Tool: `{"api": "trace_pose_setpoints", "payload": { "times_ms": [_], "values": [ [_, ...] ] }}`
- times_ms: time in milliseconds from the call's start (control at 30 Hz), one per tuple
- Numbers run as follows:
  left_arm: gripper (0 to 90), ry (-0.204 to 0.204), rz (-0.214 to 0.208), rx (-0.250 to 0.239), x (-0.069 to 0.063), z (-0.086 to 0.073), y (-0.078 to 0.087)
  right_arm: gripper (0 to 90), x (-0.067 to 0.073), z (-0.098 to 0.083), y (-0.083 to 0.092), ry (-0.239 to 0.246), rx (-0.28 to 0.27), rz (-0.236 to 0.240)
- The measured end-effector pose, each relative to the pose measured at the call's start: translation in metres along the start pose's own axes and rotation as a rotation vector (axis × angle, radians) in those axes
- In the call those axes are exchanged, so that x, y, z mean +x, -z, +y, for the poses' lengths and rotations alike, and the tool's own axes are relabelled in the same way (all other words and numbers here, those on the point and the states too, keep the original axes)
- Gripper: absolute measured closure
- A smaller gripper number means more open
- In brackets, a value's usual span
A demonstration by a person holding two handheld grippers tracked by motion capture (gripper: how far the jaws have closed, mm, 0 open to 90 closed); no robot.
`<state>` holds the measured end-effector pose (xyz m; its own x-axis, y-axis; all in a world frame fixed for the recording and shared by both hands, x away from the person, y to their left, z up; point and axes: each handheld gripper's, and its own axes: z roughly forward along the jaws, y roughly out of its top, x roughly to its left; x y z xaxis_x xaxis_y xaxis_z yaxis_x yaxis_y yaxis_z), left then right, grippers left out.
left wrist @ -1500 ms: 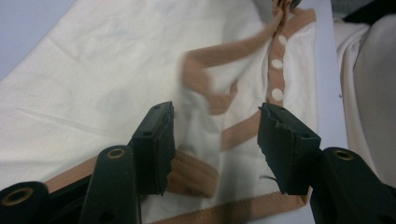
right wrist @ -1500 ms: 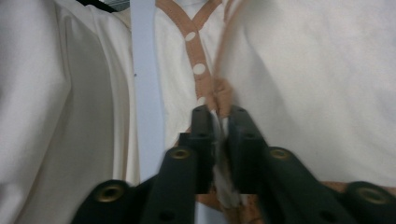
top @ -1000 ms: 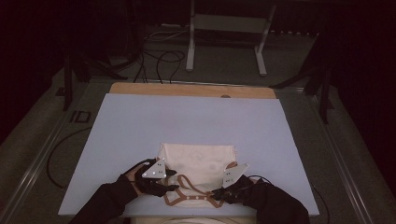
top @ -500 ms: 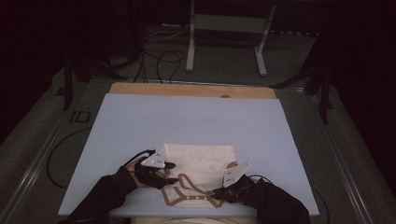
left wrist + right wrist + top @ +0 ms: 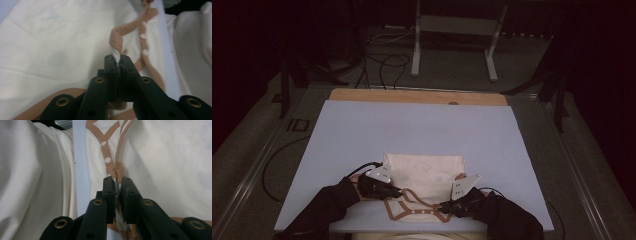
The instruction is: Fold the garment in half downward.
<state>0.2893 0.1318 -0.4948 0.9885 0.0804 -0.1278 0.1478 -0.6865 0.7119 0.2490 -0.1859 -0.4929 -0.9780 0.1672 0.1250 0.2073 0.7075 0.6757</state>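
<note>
Dim floor with loose cables and a grey metal stand [image 5: 455, 40] lies beyond the pale blue table [image 5: 362, 130], whose far edge shows a strip of bare wood. On the near half of the table lies a cream garment [image 5: 424, 170] with tan trim [image 5: 412, 207] and white buttons, its lower part hanging over the near edge.

The left gripper [image 5: 398, 192] has just been closing and now pinches the trim — in the left gripper view [image 5: 117, 58] its black jaws stand pressed together on a bunched fold of tan band and white cloth, which rises and curls away above them. The right gripper [image 5: 443, 206] is clamped on the trim too; the right gripper view [image 5: 117, 182] shows its jaws nearly together with tan edge and cream cloth gathered between them, just below the button placket.

From above, both sets of jaws are dark and small against the black sleeves — hard to make out. The garment's near part is cut off by the bottom of that view
</note>
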Motion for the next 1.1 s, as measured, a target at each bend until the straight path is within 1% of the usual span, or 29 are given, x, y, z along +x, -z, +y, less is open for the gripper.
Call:
{"api": "trace_pose_setpoints", "payload": {
  "times_ms": [33,100,133,200,233,267,300,333,400,433,467,500,567,600,633,667,733,800,833,900,933,967,1000,1033,1100],
  "values": [
    [86.3,-0.011,0.002,-0.002,-0.003,-0.001,0.001,82.8,0.001,0.0,0.0,-0.005,-0.004,0.001],
    [86.3,-0.029,-0.007,-0.001,-0.01,-0.002,0.004,82.8,0.001,0.0,0.0,0.007,-0.003,0.004],
    [86.1,-0.039,-0.007,0.001,-0.014,-0.002,0.005,82.6,0.002,-0.001,0.0,0.002,-0.005,0.007],
    [86.0,-0.05,-0.013,0.004,-0.021,-0.004,0.005,82.3,0.003,-0.002,-0.001,0.008,-0.001,0.008],
    [86.0,-0.054,-0.014,0.002,-0.024,-0.006,0.005,82.1,0.004,-0.002,-0.001,0.004,0.002,0.013],
    [86.1,-0.062,-0.019,0.01,-0.027,-0.007,0.004,81.6,0.006,-0.002,-0.001,-0.002,0.006,0.023],
    [86.1,-0.068,-0.018,0.018,-0.029,-0.009,0.002,81.3,0.007,-0.002,-0.001,0.003,0.006,0.024],
    [86.0,-0.067,-0.021,0.022,-0.031,-0.011,0.001,80.9,0.008,-0.003,-0.002,0.0,0.001,0.028],
    [86.0,-0.076,-0.024,0.032,-0.035,-0.013,0.0,79.0,0.011,-0.003,-0.004,-0.002,0.01,0.036],
    [85.8,-0.077,-0.023,0.034,-0.035,-0.014,0.0,79.0,0.012,-0.004,-0.005,0.001,0.01,0.035],
    [84.7,-0.074,-0.033,0.037,-0.036,-0.015,-0.001,77.2,0.012,-0.004,-0.006,0.007,0.017,0.033],
    [83.9,-0.081,-0.037,0.04,-0.037,-0.017,-0.001,74.7,0.013,-0.004,-0.007,-0.001,0.014,0.042],
    [80.0,-0.078,-0.061,0.043,-0.039,-0.019,-0.001,69.2,0.014,-0.005,-0.009,-0.002,0.021,0.055],
    [78.0,-0.078,-0.061,0.043,-0.039,-0.019,-0.001,69.2,0.014,-0.005,-0.009,-0.002,0.021,0.055],
    [78.0,-0.08,-0.074,0.053,-0.04,-0.021,-0.003,67.6,0.014,-0.005,-0.009,-0.003,0.025,0.063],
    [74.9,-0.079,-0.08,0.058,-0.041,-0.022,-0.003,64.2,0.014,-0.006,-0.01,-0.011,0.026,0.075],
    [73.4,-0.079,-0.091,0.069,-0.043,-0.025,-0.004,64.4,0.015,-0.006,-0.012,-0.006,0.031,0.075],
    [71.1,-0.072,-0.1,0.076,-0.044,-0.026,-0.005,64.2,0.015,-0.007,-0.012,-0.01,0.035,0.093],
    [70.9,-0.074,-0.101,0.081,-0.045,-0.027,-0.005,64.2,0.015,-0.008,-0.013,-0.009,0.036,0.095],
    [68.6,-0.065,-0.104,0.075,-0.046,-0.028,-0.005,61.2,0.016,-0.009,-0.013,-0.027,0.046,0.117],
    [67.3,-0.063,-0.107,0.076,-0.046,-0.029,-0.005,61.3,0.015,-0.01,-0.015,-0.014,0.045,0.106],
    [66.2,-0.063,-0.107,0.076,-0.046,-0.029,-0.005,61.2,0.016,-0.01,-0.015,-0.026,0.046,0.121],
    [65.1,-0.059,-0.112,0.073,-0.047,-0.03,-0.005,61.2,0.016,-0.01,-0.014,-0.025,0.049,0.124],
    [63.4,-0.053,-0.125,0.073,-0.048,-0.03,-0.005,61.2,0.016,-0.01,-0.013,-0.033,0.053,0.133],
    [60.4,-0.06,-0.126,0.073,-0.049,-0.03,-0.004,59.9,0.017,-0.01,-0.013,-0.028,0.053,0.141]
  ]
}}
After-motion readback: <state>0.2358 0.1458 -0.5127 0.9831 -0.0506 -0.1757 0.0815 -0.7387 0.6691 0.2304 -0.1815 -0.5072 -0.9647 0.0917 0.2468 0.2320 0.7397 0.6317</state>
